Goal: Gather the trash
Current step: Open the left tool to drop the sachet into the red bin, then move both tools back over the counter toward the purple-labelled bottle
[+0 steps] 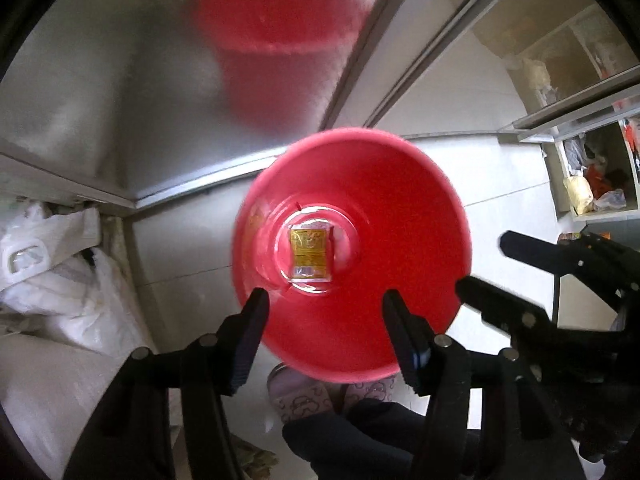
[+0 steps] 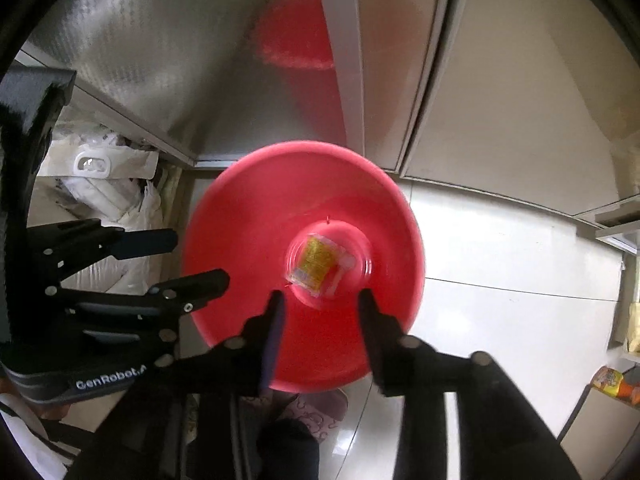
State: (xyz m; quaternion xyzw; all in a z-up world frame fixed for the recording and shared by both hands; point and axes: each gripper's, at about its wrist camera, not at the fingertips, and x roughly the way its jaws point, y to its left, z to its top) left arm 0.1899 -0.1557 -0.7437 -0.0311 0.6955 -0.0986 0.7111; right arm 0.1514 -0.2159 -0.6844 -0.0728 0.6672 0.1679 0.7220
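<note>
Both wrist views look almost straight down into a red plastic bucket [image 1: 400, 248] standing on pale floor tiles [image 1: 472, 160]. At its bottom lies a small yellow sachet [image 1: 310, 254] with clear edges; its print is too small and blurred to read. In the right wrist view the same sachet [image 2: 318, 266] sits tilted just above the frame's centre.

The left gripper [image 1: 324, 312] hangs over the bucket's lower rim with its jaws spread and nothing between them. The right gripper [image 2: 322, 310] likewise stands parted and empty over the bucket [image 2: 248, 240]. Each tool also shows in the other's view: the right one [image 1: 480, 268] at the right edge, the left one [image 2: 198, 254] at the left edge, its body cut off by the frame.

A blurred red reflection of the bucket [image 1: 280, 32] shows in the brushed-metal cabinet door [image 1: 120, 80] in the upper part of the frame. White sacks [image 1: 60, 280] fill the left side, partly hidden by the gripper. At the bottom edge, patterned slippers [image 1: 304, 396] and dark trouser legs [image 1: 360, 432] peek out from under the bucket's rim, mostly covered. Open shelves with cluttered bags [image 1: 592, 188] sit at the far right, too distorted to identify.
</note>
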